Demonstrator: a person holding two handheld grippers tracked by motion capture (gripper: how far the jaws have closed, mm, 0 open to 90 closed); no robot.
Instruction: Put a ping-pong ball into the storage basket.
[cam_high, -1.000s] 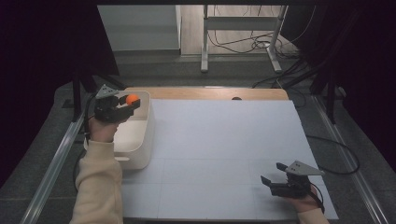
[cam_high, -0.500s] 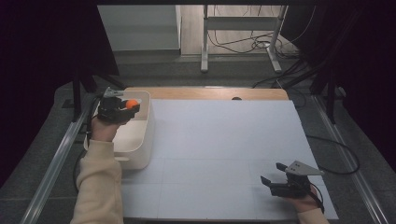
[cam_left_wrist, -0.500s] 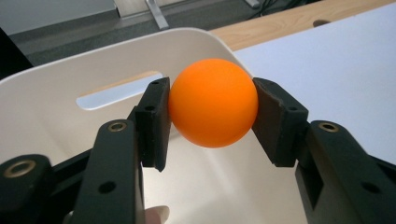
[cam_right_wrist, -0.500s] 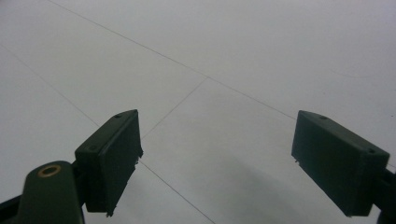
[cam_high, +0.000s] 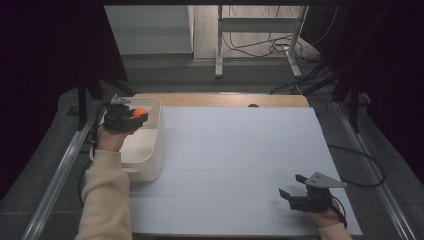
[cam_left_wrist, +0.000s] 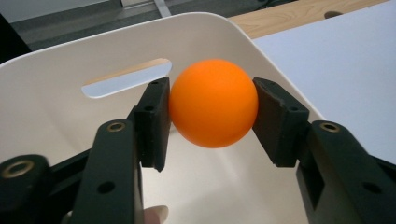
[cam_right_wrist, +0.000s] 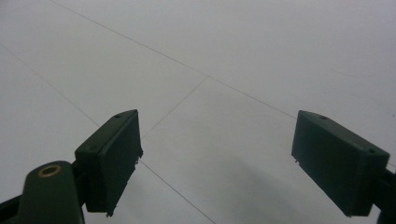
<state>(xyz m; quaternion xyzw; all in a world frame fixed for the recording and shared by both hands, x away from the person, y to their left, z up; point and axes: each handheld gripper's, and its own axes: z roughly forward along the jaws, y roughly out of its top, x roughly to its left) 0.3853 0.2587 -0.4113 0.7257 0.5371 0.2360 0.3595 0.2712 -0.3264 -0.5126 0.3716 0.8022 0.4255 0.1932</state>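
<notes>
Left gripper view: left gripper (cam_left_wrist: 211, 121) over white bin (cam_left_wrist: 56, 112), jaws just easing open, orange ball (cam_left_wrist: 213, 102) perhaps touching.
Right gripper (cam_right_wrist: 217, 158): open above table (cam_right_wrist: 233, 56).

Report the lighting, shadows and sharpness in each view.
High view: the white mat is evenly lit and the surroundings fall into near-black. Left gripper view: the orange ball is sharp and brightly lit over the white bin, the near jaws slightly soft. Right gripper view: dim and grey, with a faint shadow on the mat between the jaws.
</notes>
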